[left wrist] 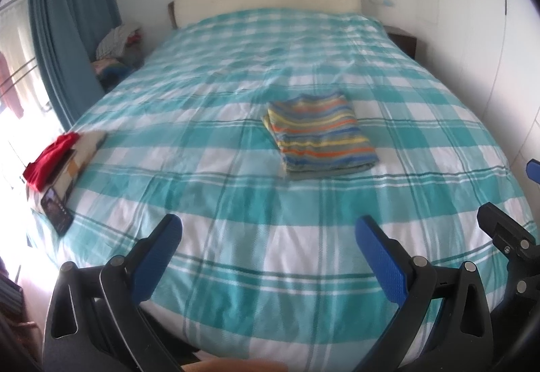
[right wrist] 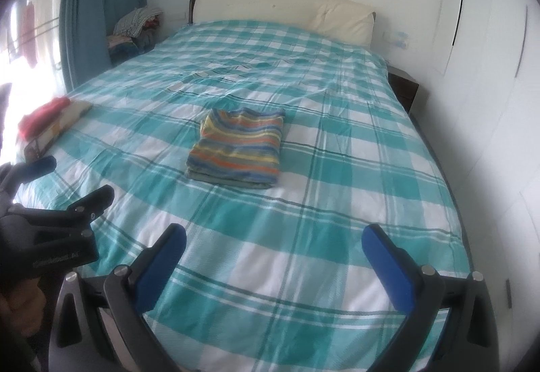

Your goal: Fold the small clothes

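A folded red cloth (left wrist: 50, 157) lay at the left edge of the teal-and-white plaid bedspread (left wrist: 236, 270). The folded multicolour striped garment (left wrist: 319, 134) sat mid-bed, untouched. Left gripper (left wrist: 270, 237) and right gripper (right wrist: 275, 245) hovered wide apart, empty.

A striped garment (left wrist: 322, 134) lies folded into a neat, roughly rectangular stack near the middle of the bed (left wrist: 236, 270). Its bands run orange, yellow, blue and grey-green across the top face. The folded layers show as stacked edges along the near side, with a plain grey-green layer at the bottom. It rests flat on the teal-and-white checked cover, nothing touching it.
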`<state>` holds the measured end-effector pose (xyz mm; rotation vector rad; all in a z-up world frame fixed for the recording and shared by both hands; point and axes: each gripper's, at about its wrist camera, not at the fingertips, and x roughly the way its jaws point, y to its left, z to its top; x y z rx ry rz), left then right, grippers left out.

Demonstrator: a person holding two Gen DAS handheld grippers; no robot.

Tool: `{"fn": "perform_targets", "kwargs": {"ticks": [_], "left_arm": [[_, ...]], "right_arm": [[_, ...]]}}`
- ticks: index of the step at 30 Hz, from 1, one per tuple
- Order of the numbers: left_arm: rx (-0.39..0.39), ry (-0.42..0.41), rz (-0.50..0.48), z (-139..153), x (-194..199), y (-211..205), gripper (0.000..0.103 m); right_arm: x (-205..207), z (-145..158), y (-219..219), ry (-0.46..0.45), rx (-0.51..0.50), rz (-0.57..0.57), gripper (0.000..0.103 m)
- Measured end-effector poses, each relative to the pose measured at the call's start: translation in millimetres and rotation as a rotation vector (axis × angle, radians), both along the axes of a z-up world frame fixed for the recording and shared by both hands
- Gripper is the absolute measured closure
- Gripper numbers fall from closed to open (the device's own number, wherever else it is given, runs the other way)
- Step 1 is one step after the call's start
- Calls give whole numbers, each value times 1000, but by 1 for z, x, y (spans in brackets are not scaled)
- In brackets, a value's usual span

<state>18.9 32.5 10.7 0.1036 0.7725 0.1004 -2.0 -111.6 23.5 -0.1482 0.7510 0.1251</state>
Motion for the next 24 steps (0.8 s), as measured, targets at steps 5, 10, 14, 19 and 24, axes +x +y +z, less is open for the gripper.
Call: {"fn": "perform_targets", "kwargs": {"ticks": [5, 10, 14, 19, 24], "left_arm": [[-1, 1, 1, 0, 0, -2, 0], [-19, 8, -11, -2, 1, -3, 0], [-39, -3, -10, -3, -1, -1, 0], [-36, -7, -21, -3, -2, 1, 0], [-24, -13, -33, -2, -5, 0, 0]], "right_arm": [[0, 0, -2, 3, 10, -1, 1], [-1, 0, -2, 3, 8, -3, 1], [-2, -1, -3, 8, 10, -4, 1], [0, -5, -4, 21, 26, -7, 1], [-2, -6, -1, 28, 41, 1, 1]]}}
